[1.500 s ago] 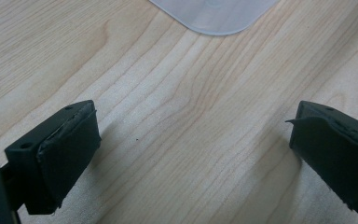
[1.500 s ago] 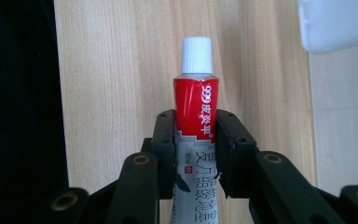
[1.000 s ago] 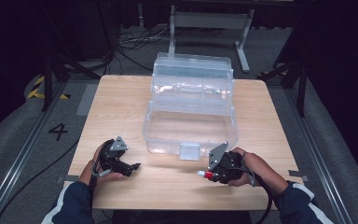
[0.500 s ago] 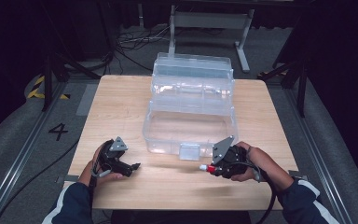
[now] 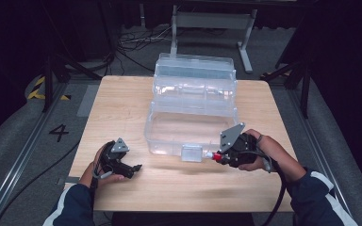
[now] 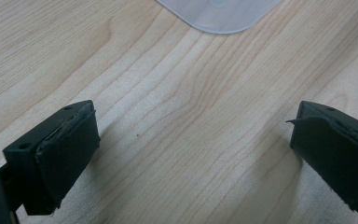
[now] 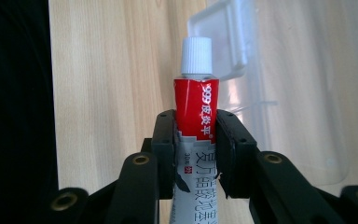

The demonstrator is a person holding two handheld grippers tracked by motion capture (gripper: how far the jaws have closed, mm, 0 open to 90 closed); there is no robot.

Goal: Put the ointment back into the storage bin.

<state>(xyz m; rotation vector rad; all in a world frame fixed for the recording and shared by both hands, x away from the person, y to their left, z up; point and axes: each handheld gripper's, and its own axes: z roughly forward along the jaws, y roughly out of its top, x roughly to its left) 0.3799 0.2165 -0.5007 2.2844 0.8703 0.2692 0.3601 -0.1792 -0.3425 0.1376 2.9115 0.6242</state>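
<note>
Right gripper pinching a red-and-white tube, its lower end hidden; left gripper spread.

Left tool low, jaws wide apart; right tool raised, jaws clamped.

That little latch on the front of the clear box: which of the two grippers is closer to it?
Right. The right gripper, holding a red-and-white tube, sits just beside the latch on its right. The left gripper rests on the table, well off to the latch's left.
</note>
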